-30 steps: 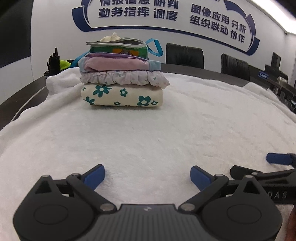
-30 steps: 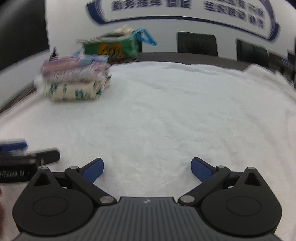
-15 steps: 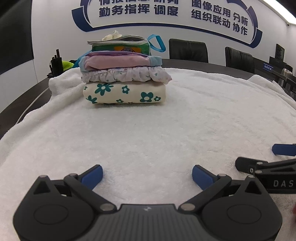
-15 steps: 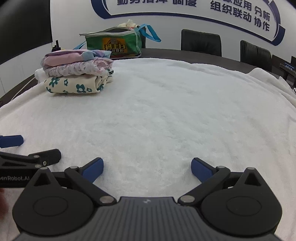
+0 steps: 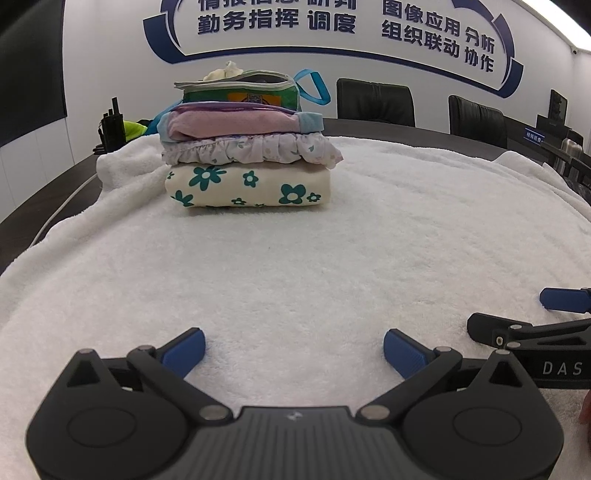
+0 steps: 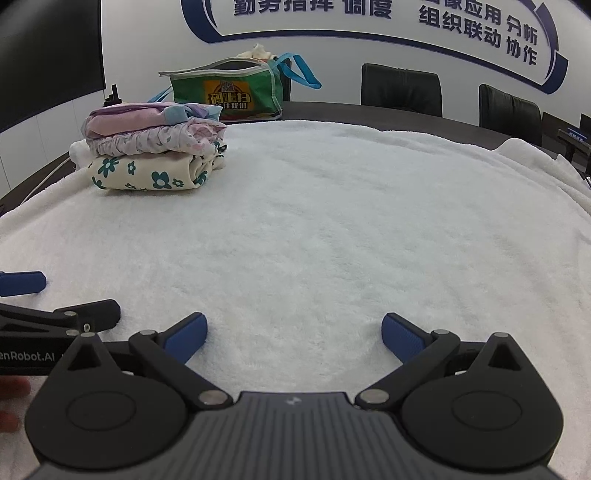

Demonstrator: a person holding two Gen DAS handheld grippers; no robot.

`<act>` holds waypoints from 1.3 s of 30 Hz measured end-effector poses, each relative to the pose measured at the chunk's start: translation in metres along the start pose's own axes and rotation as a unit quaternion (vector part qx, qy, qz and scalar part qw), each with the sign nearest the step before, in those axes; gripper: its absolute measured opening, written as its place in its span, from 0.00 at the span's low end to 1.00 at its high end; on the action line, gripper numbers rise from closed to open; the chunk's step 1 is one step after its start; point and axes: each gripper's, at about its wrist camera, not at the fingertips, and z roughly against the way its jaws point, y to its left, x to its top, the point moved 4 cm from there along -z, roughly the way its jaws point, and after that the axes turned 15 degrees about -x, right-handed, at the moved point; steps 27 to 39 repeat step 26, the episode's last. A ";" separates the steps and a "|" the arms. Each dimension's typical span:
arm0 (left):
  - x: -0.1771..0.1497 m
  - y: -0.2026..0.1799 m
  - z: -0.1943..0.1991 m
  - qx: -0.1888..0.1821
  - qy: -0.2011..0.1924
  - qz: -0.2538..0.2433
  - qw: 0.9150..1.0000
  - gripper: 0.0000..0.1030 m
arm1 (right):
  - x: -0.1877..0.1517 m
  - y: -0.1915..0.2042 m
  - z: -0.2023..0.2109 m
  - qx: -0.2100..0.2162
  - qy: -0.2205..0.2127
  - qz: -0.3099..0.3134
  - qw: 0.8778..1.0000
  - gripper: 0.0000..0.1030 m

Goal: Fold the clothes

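White fleece blanket (image 5: 332,258) covers the whole table under a wall of blue Chinese lettering (image 5: 332,22). Far back on it sits the stack of folded clothes (image 5: 247,166): a cream piece with teal flowers at the bottom, a ruffled lilac one on that, a pink one on top. Just behind the stack stands a green tote bag (image 6: 236,96). Well short of the stack, the left gripper (image 5: 293,349) and right gripper (image 6: 293,334) hover side by side, jaws spread wide, holding nothing.
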 end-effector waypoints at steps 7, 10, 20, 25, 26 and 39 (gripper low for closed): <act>0.000 0.001 0.000 -0.002 -0.002 0.003 1.000 1.00 | 0.000 0.001 0.000 -0.001 0.000 0.002 1.000 1.00; 0.000 0.001 0.000 -0.002 -0.002 0.003 1.000 1.00 | 0.000 0.001 0.000 -0.001 0.000 0.002 1.000 1.00; 0.000 0.001 0.000 -0.002 -0.002 0.004 1.000 1.00 | 0.000 0.003 -0.001 -0.002 -0.001 0.004 1.000 1.00; 0.000 0.001 0.000 -0.003 -0.003 0.004 1.000 1.00 | 0.000 0.003 -0.001 -0.002 -0.001 0.004 1.000 1.00; 0.000 0.001 0.000 -0.003 -0.003 0.004 1.000 1.00 | 0.000 0.003 -0.001 -0.002 -0.001 0.004 1.000 1.00; 0.000 0.001 0.000 -0.003 -0.003 0.004 1.000 1.00 | 0.000 0.003 -0.001 -0.002 -0.001 0.004 1.000 1.00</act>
